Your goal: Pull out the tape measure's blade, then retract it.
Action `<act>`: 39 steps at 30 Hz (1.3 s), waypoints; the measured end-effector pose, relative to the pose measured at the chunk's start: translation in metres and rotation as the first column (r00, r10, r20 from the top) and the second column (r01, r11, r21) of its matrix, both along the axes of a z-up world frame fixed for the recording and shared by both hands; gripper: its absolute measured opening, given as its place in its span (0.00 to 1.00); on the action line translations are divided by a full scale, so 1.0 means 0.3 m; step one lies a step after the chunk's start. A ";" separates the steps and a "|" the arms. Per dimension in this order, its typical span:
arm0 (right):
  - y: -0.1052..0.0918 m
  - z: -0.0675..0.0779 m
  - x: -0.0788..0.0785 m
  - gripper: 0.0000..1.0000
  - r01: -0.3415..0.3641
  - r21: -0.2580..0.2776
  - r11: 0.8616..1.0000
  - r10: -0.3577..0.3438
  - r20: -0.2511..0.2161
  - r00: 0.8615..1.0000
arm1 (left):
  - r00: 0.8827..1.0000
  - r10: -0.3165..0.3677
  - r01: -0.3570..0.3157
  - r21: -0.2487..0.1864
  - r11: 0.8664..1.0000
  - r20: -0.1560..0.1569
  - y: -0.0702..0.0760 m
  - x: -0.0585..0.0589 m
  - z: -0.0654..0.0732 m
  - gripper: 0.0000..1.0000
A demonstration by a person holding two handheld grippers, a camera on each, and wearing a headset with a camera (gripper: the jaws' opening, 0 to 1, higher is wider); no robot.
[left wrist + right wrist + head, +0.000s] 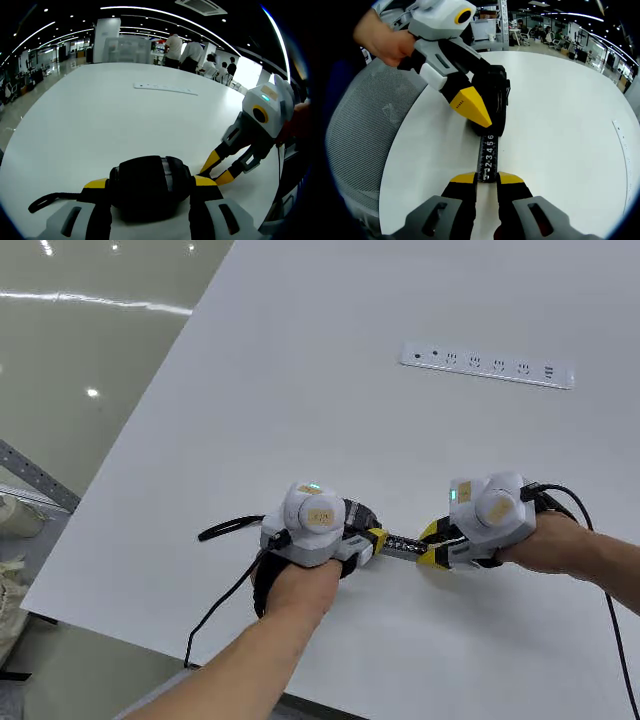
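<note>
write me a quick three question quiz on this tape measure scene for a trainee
1. True or false: the left gripper is shut on the tape measure case.
2. What does the right gripper pinch? A the blade B a pen C a screwdriver
3. Fill in: the long white thing farther back on the table is a ____.
Key: 1 true; 2 A; 3 power strip
</note>
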State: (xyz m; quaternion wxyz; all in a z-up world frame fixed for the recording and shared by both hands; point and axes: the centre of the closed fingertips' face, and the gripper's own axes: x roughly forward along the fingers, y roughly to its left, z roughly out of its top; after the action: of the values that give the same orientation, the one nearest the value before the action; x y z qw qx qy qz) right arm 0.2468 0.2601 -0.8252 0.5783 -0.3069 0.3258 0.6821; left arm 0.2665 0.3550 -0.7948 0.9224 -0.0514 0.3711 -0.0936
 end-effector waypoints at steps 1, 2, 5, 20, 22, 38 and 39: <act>0.004 0.000 -0.001 0.12 0.000 0.001 1.000 0.000 0.001 1.000 | 1.000 -0.001 0.001 0.001 1.000 0.000 0.000 0.000 0.000 0.59; 0.009 0.000 -0.001 0.12 0.000 0.002 1.000 0.000 0.001 1.000 | 1.000 0.000 0.000 0.001 1.000 -0.001 0.000 0.000 0.000 0.59; 0.023 0.000 -0.002 0.12 0.000 0.005 1.000 0.000 0.002 1.000 | 1.000 -0.001 0.001 0.000 1.000 -0.001 0.000 0.001 -0.001 0.59; 0.083 -0.001 -0.004 0.12 0.013 0.022 1.000 -0.013 0.007 1.000 | 1.000 -0.001 0.001 -0.003 1.000 -0.003 0.000 0.000 -0.002 0.59; 0.090 -0.001 -0.004 0.12 0.015 0.023 1.000 -0.016 0.009 1.000 | 1.000 -0.001 0.001 -0.002 1.000 -0.004 0.000 0.001 -0.002 0.59; 0.137 0.002 0.000 0.12 0.055 0.029 0.998 -0.055 0.027 0.998 | 1.000 0.001 -0.001 -0.001 1.000 -0.006 -0.002 -0.001 -0.001 0.59; 0.140 0.002 0.000 0.12 0.059 0.031 0.998 -0.060 0.026 0.998 | 1.000 0.000 0.000 -0.001 1.000 -0.006 -0.002 0.000 -0.001 0.59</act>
State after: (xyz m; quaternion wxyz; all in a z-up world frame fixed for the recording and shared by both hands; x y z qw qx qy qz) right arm 0.2468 0.3020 -0.8245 0.6070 -0.2975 0.3168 0.6653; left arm 0.2664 0.3543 -0.7951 0.9213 -0.0521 0.3740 -0.0934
